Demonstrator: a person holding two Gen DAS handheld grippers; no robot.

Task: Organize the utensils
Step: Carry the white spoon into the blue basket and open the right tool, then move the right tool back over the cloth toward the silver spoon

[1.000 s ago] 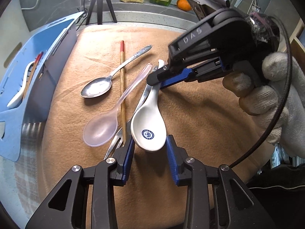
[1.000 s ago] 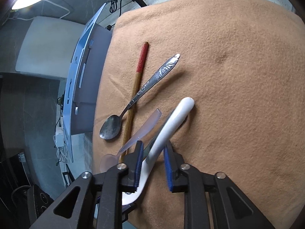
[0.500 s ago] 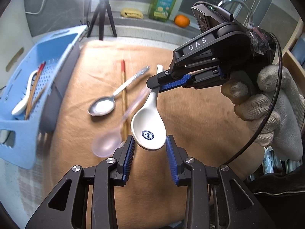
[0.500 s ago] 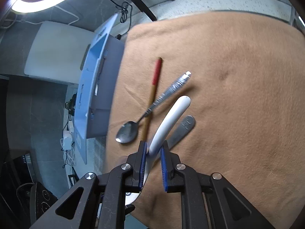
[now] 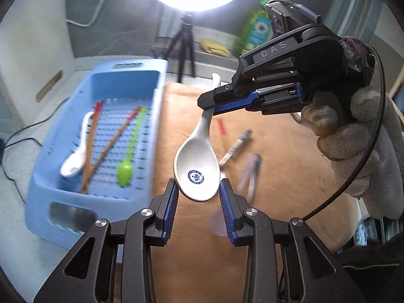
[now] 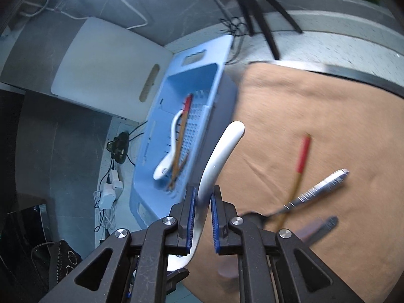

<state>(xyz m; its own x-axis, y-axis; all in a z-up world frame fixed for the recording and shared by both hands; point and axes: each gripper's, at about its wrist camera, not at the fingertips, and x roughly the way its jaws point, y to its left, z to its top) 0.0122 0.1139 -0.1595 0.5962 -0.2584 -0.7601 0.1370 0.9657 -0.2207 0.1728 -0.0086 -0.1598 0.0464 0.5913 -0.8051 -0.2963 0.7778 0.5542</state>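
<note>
Left wrist view: your left gripper [image 5: 198, 198] angles downward with its jaws partway apart, pinching the bowl of the white ceramic spoon [image 5: 195, 169] from both sides. Your gloved right hand [image 5: 363, 149] comes in from the right, and the right gripper [image 5: 205, 104] it carries is clamped on the spoon's handle, so the spoon hangs in the air above the tan cloth [image 5: 290, 176], just beside the blue basket [image 5: 101, 75].

Right wrist view: your right gripper [image 6: 203, 217] tilts down too, jaws nearly together and nipping the spoon's [image 6: 222, 156] handle between the pads. The handle tip sticks up toward the basket [image 6: 202, 58].
</note>
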